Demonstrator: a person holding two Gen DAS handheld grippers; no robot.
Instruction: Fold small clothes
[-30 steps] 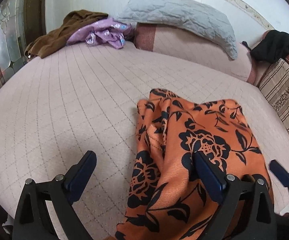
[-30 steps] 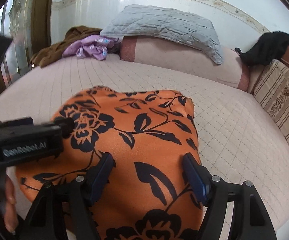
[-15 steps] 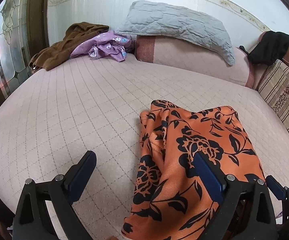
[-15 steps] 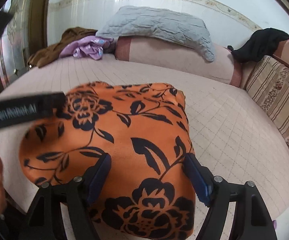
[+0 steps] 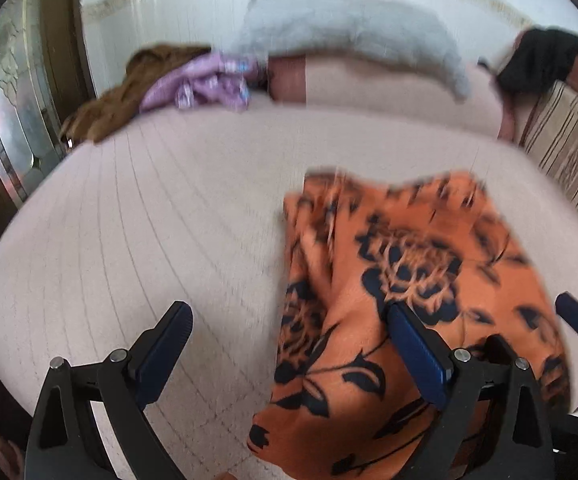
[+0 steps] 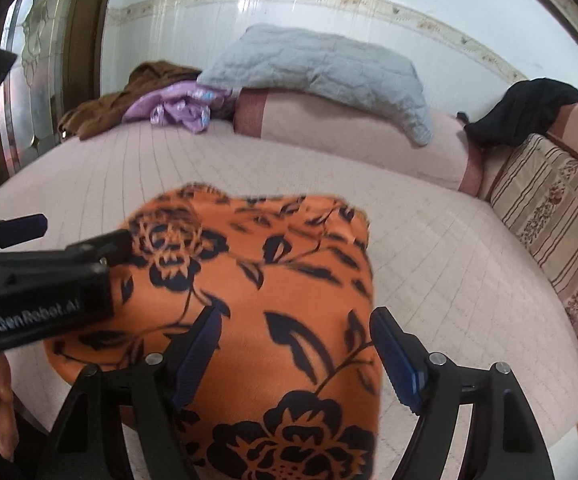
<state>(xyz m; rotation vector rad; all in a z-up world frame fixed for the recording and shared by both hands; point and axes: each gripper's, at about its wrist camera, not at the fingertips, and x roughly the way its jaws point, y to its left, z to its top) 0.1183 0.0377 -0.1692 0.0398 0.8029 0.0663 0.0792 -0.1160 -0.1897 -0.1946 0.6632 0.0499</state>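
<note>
Right wrist view has the orange floral garment [image 6: 273,312] filling the lower centre of the frame, lying on the pink quilted bed [image 6: 449,264] with its near part hanging over the bed's front edge. It appears already doubled over, though its layers cannot be counted. The right gripper [image 6: 295,354] sits at the bottom centre with its jaws spread wide, the cloth lying between and beneath them but not pinched. In the left wrist view, which is blurred, the same garment [image 5: 409,300] occupies the lower right, and the left gripper [image 5: 289,356] at the bottom also has its jaws wide apart: one finger is over bare bedding, the other over the cloth, holding nothing.

The step in hand seems to be choosing a fresh grasp for the next fold. To do it well, each gripper should probably close on a corner or edge through all layers at once, so that the fold lifts as one sheet. The near part hanging over the bed edge may slide off if only the top layer is taken.

Further out, toward the upper left, lie a purple garment [image 6: 177,110] and a brown garment [image 6: 129,96]; a grey pillow [image 6: 321,68] rests on a pink bolster [image 6: 353,136] at upper centre, and a black garment [image 6: 525,108] lies at the upper right.
</note>
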